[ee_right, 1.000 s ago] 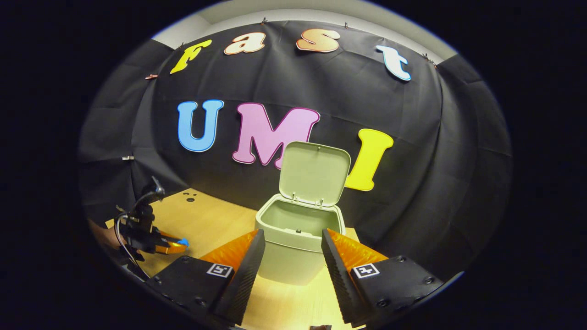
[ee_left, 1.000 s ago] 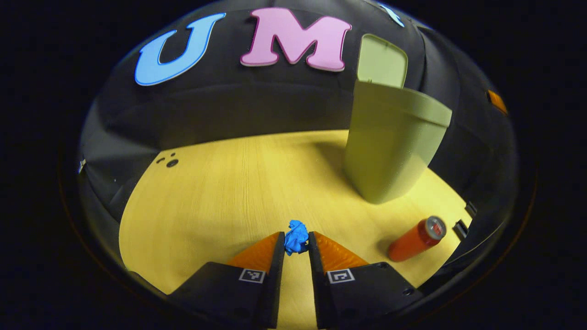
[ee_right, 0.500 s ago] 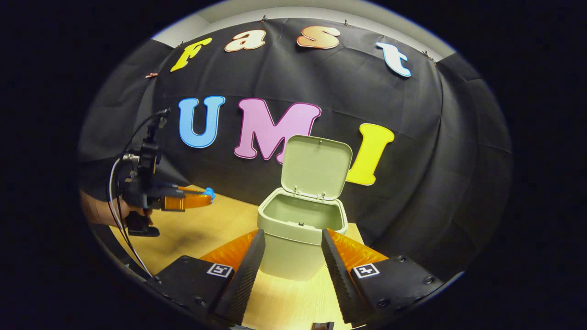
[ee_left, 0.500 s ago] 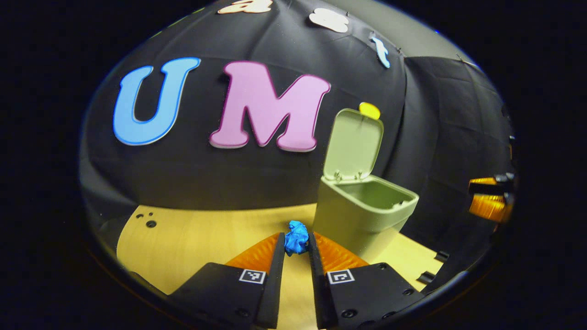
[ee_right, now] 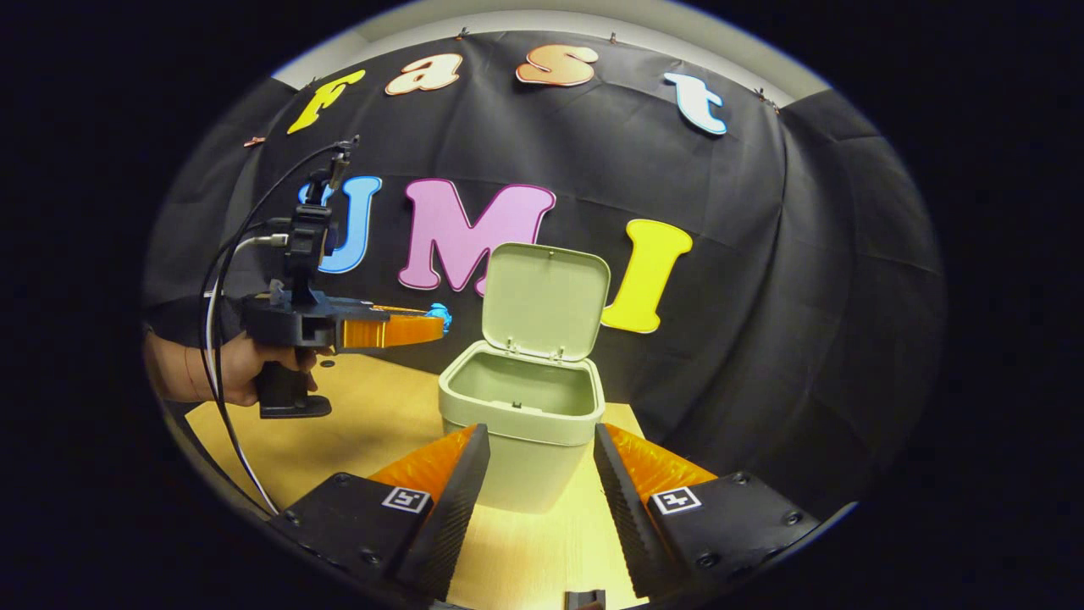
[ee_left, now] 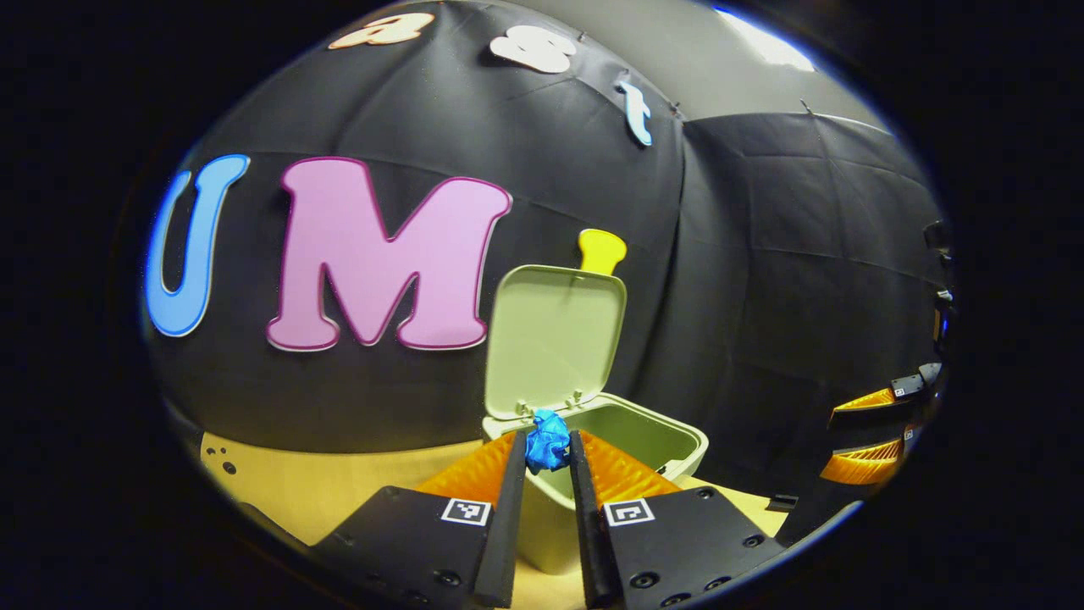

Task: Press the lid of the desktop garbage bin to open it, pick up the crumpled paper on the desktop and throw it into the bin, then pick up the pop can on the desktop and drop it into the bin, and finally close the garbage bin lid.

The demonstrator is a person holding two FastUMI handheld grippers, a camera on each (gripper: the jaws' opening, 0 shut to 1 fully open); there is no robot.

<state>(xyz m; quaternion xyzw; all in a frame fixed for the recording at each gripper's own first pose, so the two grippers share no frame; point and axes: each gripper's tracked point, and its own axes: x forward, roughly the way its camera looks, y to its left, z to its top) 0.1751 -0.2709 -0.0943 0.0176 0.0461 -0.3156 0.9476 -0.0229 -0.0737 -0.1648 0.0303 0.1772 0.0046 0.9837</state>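
Note:
A blue crumpled paper (ee_left: 548,440) is pinched at the tips of my left gripper (ee_left: 547,447), which is shut on it. The pale green bin (ee_left: 644,436) stands straight ahead with its lid (ee_left: 555,339) raised upright. In the right gripper view the left gripper (ee_right: 423,326), held by a hand (ee_right: 216,368), hovers well above the table just left of the bin (ee_right: 525,432), with the blue paper (ee_right: 439,315) at its tip near the bin's left rim. My right gripper (ee_right: 540,474) is open in front of the bin, nothing between its fingers.
The wooden table (ee_right: 373,432) stretches left of the bin, with small dark holes (ee_left: 222,457) near its far left edge. The black cloth wall stands close behind the bin. My right gripper (ee_left: 876,432) appears at the right edge of the left gripper view.
My left gripper has lifted the blue paper off the table and carried it up and toward the open bin. The right gripper has stayed nearly still.

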